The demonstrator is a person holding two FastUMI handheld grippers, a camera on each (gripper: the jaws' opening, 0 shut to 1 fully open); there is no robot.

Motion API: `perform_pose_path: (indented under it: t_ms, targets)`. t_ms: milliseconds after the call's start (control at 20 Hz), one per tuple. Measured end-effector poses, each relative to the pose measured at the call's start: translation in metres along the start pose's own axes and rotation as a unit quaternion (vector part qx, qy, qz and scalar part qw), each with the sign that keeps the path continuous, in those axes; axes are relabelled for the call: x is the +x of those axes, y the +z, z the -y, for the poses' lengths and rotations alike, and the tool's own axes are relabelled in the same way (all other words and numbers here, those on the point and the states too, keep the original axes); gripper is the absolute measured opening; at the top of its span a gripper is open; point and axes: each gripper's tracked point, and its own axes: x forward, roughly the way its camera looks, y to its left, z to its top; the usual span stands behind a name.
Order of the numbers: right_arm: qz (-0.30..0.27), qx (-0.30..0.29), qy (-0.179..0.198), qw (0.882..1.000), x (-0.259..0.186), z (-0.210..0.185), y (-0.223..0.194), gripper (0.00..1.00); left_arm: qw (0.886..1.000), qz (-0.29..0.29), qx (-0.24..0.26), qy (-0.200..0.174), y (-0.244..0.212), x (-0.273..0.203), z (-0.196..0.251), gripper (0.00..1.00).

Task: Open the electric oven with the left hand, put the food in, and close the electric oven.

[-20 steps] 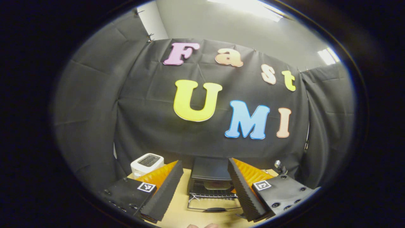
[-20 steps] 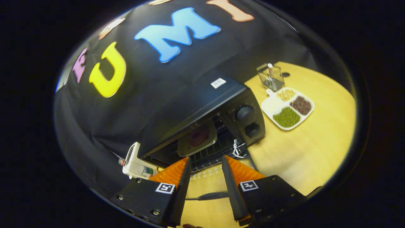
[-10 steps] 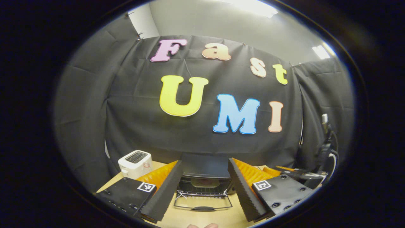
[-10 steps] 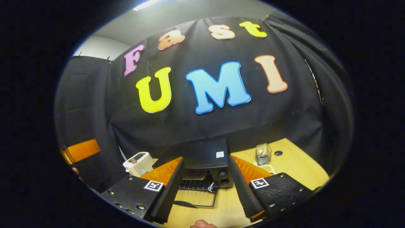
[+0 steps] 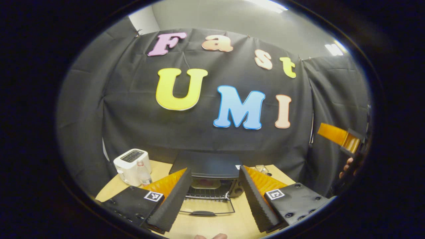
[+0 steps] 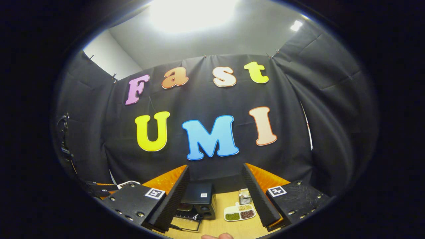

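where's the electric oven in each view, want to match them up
Left gripper view: the electric oven sits low at centre, between the left gripper's fingers, door down flat, plate of food on the rack.
Right gripper view: the oven is smaller, low and left of centre, just inside the right gripper's left finger.
Shared landmark: the small white sticker on the oven's top.

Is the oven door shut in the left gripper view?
No, the oven door lies folded down, and the tray of food sits inside.
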Motion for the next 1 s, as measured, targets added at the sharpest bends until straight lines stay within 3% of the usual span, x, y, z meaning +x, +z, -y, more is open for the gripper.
perform_pose_path:
  t_ms: [200, 500, 800, 850, 900, 1000]
  targets:
    - [0.008, 0.000, -0.010, 1.000, -0.004, 0.017, 0.009, 0.97, 0.997, -0.071, -0.004, 0.003, -0.045, 0.020, 0.002, 0.98]
    - [0.000, -0.005, -0.022, 1.000, -0.001, 0.035, 0.005, 0.96, 0.983, -0.180, 0.013, 0.011, -0.128, 0.046, -0.006, 0.96]
    - [-0.015, -0.006, -0.032, 0.999, 0.005, 0.054, -0.004, 0.97, 0.958, -0.287, 0.023, 0.010, -0.202, 0.053, -0.012, 1.00]
    - [-0.016, -0.008, -0.035, 0.999, 0.006, 0.059, -0.005, 0.96, 0.952, -0.303, 0.029, 0.011, -0.214, 0.056, -0.013, 0.93]
    - [-0.018, -0.009, -0.037, 0.999, 0.007, 0.062, -0.006, 0.97, 0.946, -0.322, 0.032, 0.010, -0.227, 0.058, -0.013, 0.96]
    - [-0.022, -0.009, -0.041, 0.999, 0.009, 0.070, -0.008, 0.97, 0.934, -0.356, 0.034, 0.011, -0.249, 0.058, -0.015, 0.93]
